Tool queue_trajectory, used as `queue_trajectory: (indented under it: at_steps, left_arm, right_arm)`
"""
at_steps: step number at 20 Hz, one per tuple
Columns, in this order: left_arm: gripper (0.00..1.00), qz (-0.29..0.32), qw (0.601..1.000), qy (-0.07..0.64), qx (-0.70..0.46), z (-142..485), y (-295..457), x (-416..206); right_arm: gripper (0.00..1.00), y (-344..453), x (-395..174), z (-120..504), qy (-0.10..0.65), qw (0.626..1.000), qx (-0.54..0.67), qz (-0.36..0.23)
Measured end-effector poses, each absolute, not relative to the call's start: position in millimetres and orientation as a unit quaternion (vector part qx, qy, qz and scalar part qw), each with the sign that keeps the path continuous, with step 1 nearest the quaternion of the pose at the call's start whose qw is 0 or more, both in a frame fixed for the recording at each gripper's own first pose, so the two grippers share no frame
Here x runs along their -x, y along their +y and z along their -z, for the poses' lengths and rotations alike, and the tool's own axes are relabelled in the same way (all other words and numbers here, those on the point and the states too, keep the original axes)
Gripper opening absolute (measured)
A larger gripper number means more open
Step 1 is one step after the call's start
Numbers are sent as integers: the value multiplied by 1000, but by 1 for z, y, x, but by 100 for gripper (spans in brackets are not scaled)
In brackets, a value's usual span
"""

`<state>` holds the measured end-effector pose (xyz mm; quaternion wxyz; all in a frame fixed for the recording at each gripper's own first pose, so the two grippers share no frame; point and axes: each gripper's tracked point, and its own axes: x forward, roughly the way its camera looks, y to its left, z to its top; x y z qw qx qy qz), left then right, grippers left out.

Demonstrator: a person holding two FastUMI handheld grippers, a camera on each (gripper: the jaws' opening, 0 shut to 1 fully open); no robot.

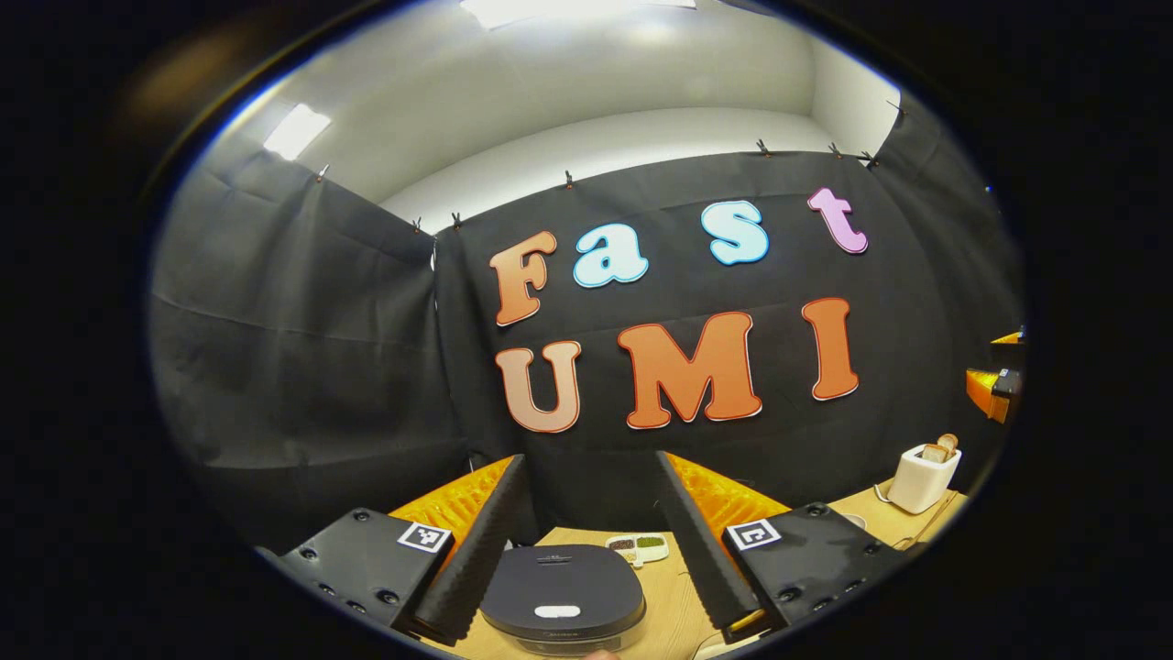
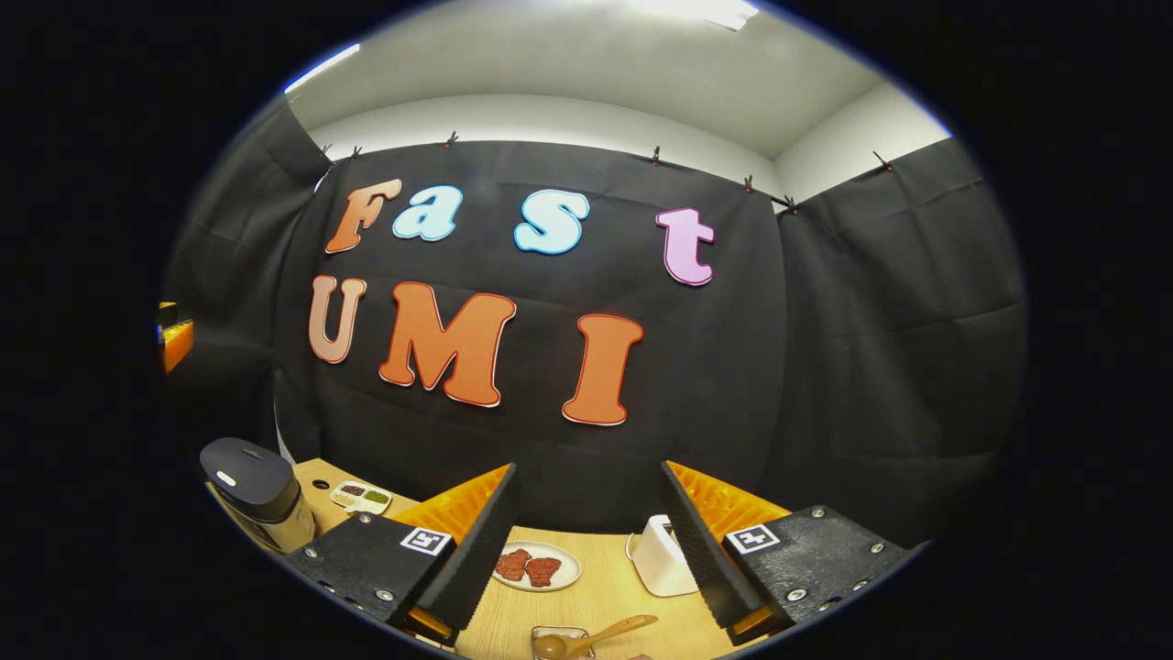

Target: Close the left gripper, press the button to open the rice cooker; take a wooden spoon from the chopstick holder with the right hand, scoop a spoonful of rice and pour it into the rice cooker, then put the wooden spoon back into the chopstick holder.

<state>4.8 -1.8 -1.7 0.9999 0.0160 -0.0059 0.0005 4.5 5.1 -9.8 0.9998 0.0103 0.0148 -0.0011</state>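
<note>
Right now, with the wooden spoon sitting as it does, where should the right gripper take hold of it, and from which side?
Grip the wooden spoon on its bare handle, which sticks out up and to the right of the small holder; the bowl sits low in the holder, likely harder to reach. The open right gripper hangs above it, so come down from above, fingers straddling the handle.

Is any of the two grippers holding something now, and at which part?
Nothing is held. The left gripper is open above the closed rice cooker; the right gripper is open too.

plate (image 2: 536, 566) left of toaster (image 2: 662, 555)
</note>
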Motion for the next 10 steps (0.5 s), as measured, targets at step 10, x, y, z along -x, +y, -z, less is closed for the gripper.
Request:
queue_trajectory:
  at_steps: [10]
  left_arm:
    - [98, 2, 1000, 0, -8, 9, -3, -12]
  right_arm:
    - [93, 18, -13, 12, 20, 1000, -21, -9]
